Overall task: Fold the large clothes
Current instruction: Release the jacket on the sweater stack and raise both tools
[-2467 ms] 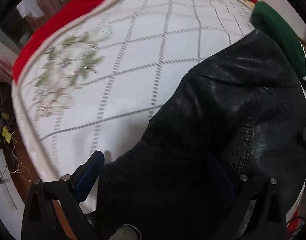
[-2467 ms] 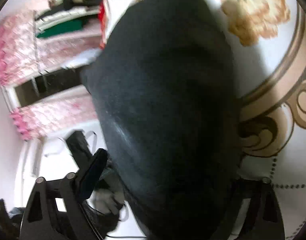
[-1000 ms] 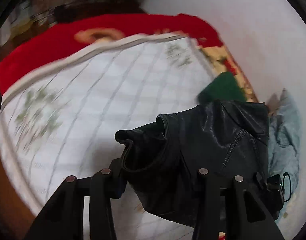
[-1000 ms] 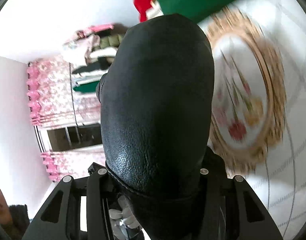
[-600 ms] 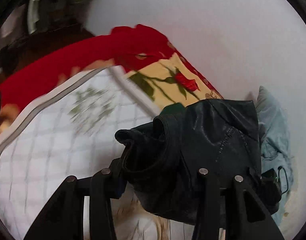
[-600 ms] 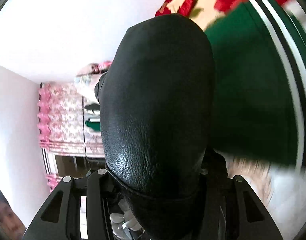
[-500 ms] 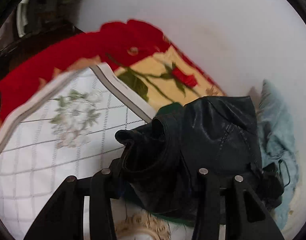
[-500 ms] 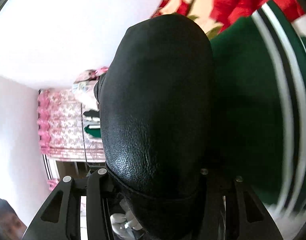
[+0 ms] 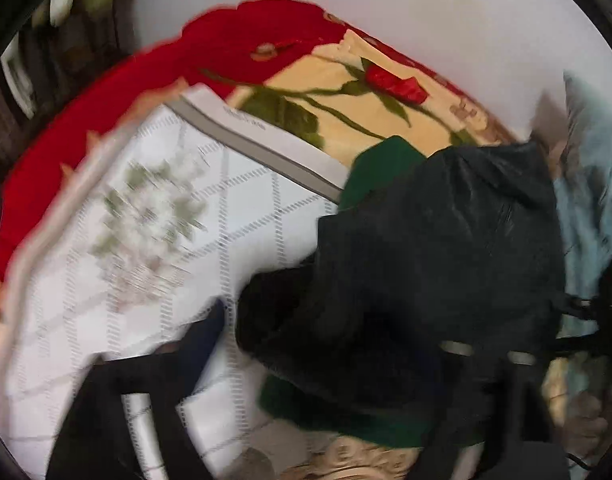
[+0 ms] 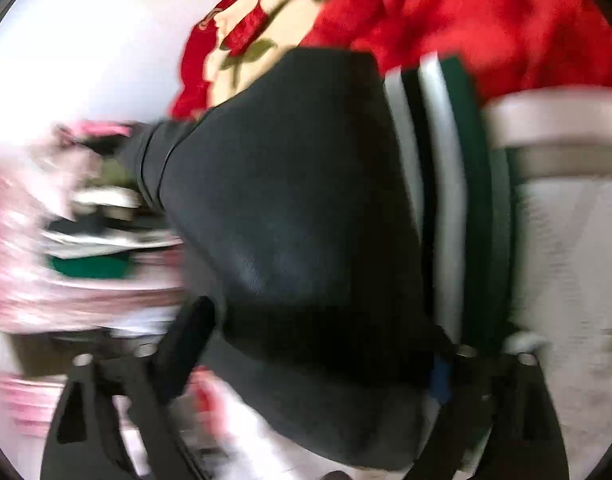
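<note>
The black leather jacket [image 9: 434, 264], already bundled, sits on top of a folded green garment [image 9: 382, 160] on the bed, at about 3 o'clock in the left wrist view, with the white quilted bedspread [image 9: 246, 208] spreading out toward 9 o'clock and a red rose-patterned blanket [image 9: 266, 48] beyond it at 12 o'clock. The left hand-held gripper [image 9: 338, 340] has its jaws spread wide, one blue-padded finger at 7 o'clock clear of the leather and the other hidden behind the bundle, so it appears to grip nothing. In the right wrist view, the right hand-held gripper [image 10: 318, 344] is likewise spread, the jacket [image 10: 290, 208] bulging between its fingers and lying against the green garment's white-striped hem [image 10: 438, 200]; whether a pad touches the leather is lost in the blur. The risk, as I judge it, lies in the stiff, slick leather: with the jaws parted, the bundle may spring open or slide off the green garment below. A finger catching a fold on withdrawal could drag the jacket askew and undo the fold.
</note>
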Available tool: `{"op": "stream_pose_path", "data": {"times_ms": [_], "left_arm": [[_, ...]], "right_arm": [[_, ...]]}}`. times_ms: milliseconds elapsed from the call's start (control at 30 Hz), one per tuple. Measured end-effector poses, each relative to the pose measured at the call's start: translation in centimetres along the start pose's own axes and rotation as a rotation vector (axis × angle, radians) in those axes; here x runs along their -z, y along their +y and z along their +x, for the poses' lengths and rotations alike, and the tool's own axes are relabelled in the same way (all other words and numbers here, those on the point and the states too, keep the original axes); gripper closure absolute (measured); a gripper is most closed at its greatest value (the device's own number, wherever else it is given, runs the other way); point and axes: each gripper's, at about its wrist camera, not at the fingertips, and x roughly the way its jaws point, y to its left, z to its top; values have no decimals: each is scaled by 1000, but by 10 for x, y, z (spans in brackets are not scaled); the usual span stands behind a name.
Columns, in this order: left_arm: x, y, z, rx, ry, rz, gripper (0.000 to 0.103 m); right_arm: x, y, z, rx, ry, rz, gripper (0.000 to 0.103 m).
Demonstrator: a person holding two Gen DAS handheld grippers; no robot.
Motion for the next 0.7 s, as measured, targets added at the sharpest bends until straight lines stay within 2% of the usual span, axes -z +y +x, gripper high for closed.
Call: {"op": "stream_pose_path", "data": {"times_ms": [33,67,167,233,267,300,433,467,700], "left_arm": [[0,-3,-4,-27,-14,28,5],[1,-7,-13,-58,-29,61,5],[1,-17,-30,-117,-53,128,5],[6,-25,-48,-158,-82,177,2],[7,-28,-55,-174,-95,194,2],[10,-31,-65,-180,-108,214,2],[27,-40,-114,-156,-127,265,2],[32,-42,-130,-145,-129,273,2],[62,-48,-231,-114,-155,317,2]], "right_arm": [[6,9,-6,79,-30,-33,0],[19,24,-14,220,-77,-89,0],[53,55,-22,470,-145,-188,0],[88,68,-28,562,-174,-227,0],[104,86,-34,586,-186,-231,0],[120,81,-37,603,-198,-230,0],[188,131,-76,699,-302,-203,0],[211,139,-87,702,-320,-193,0],[287,187,-172,742,-430,-149,0]]}}
